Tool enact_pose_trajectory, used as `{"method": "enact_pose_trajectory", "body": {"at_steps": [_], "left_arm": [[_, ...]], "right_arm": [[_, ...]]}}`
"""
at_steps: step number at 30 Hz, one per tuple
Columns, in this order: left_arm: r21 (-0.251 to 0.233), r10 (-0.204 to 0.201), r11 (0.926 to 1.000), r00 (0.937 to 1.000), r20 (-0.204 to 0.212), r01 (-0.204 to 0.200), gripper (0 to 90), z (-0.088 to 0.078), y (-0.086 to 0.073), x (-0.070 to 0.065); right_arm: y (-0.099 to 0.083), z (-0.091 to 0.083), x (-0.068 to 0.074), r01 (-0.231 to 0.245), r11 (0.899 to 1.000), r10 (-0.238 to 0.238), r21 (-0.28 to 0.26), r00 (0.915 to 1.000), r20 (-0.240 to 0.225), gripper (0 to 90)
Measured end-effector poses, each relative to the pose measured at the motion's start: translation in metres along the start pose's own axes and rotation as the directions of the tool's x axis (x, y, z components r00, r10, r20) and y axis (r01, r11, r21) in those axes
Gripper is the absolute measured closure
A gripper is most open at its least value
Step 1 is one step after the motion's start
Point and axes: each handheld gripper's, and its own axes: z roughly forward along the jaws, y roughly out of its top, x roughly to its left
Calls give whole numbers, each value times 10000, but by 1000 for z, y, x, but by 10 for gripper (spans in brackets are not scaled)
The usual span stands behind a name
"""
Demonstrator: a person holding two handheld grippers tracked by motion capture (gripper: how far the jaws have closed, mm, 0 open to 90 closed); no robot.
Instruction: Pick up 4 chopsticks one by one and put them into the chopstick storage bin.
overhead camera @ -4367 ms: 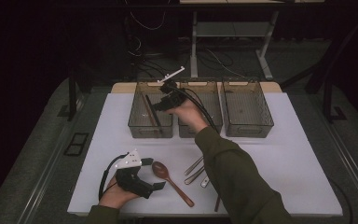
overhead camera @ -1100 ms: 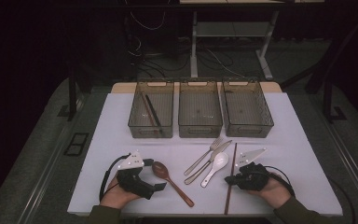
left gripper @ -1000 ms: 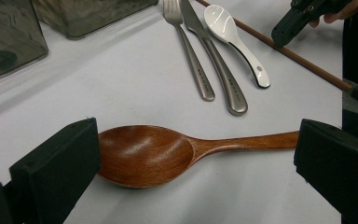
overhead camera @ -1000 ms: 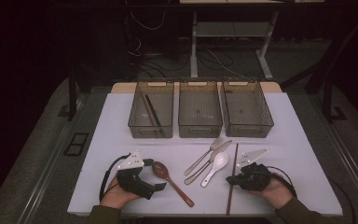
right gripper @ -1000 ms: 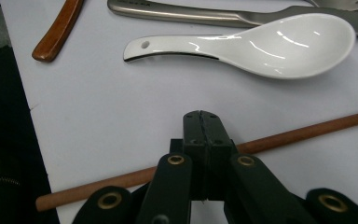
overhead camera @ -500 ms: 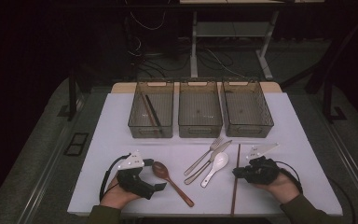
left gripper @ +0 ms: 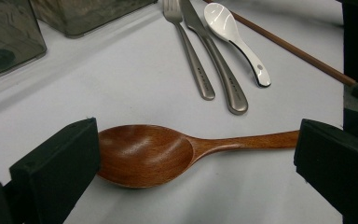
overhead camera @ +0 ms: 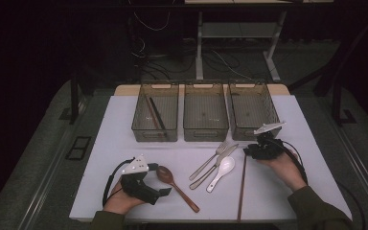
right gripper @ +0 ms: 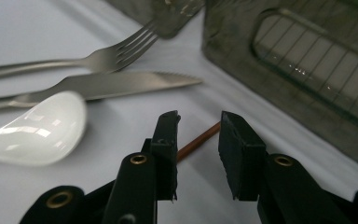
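High view first: three clear bins sit in a row at the far side of the white table [overhead camera: 124, 143]. The left bin [overhead camera: 155, 112] holds two dark sticks lying lengthwise, likely chopsticks; the middle bin [overhead camera: 206, 112] and right bin [overhead camera: 253, 110] look bare, though the glare on their ribbed floors makes small things hard to rule out.

The brown chopstick [overhead camera: 242, 189] runs down the table, and its near end is hard to pick out against the dark at the table's near edge. In the right gripper view it is a short brown stub [right gripper: 198, 140], its tip poking out between the black jaws, the rest hidden behind them.

The right gripper [overhead camera: 254, 151] sits just in front of the right bin, at the chopstick's far tip. Its jaws have just been opening, and there is a clear gap on each side of the stick: nothing is pinched, the chopstick lies loose on the table.

Just beside it lie the white spoon [overhead camera: 222, 171], the knife [overhead camera: 218, 163] and the fork [overhead camera: 208, 159].

The left gripper [overhead camera: 165, 191] rests low at the near left, jaws spread wide. The wooden spoon [left gripper: 168, 151] lies flat between them; the left pad sits right at the bowl's edge, though whether it touches I can't tell.
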Motion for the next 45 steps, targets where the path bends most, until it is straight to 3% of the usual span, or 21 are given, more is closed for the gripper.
{"method": "enact_pose_trajectory", "body": {"at_steps": [5,12,34,39,45], "left_arm": [[-22,1,10000,10000,10,-1,0,0,0,0],[-20,14,10000,10000,20,-14,0,0,0,0],[-42,-16,10000,10000,13,16,0,-1,0,0],[-51,-21,10000,10000,15,21,0,-1,0,0],[-82,-31,10000,10000,5,31,0,-1,0,0]], "right_arm": [[8,11,-6,-433,9990,431,93,9989,188,678],[7,18,-7,-592,9974,578,415,9978,334,687],[17,28,-1,-242,9991,227,353,9988,428,841],[18,28,0,-218,9993,205,311,9989,413,826],[15,12,6,-203,9998,201,76,9996,222,732]]}}
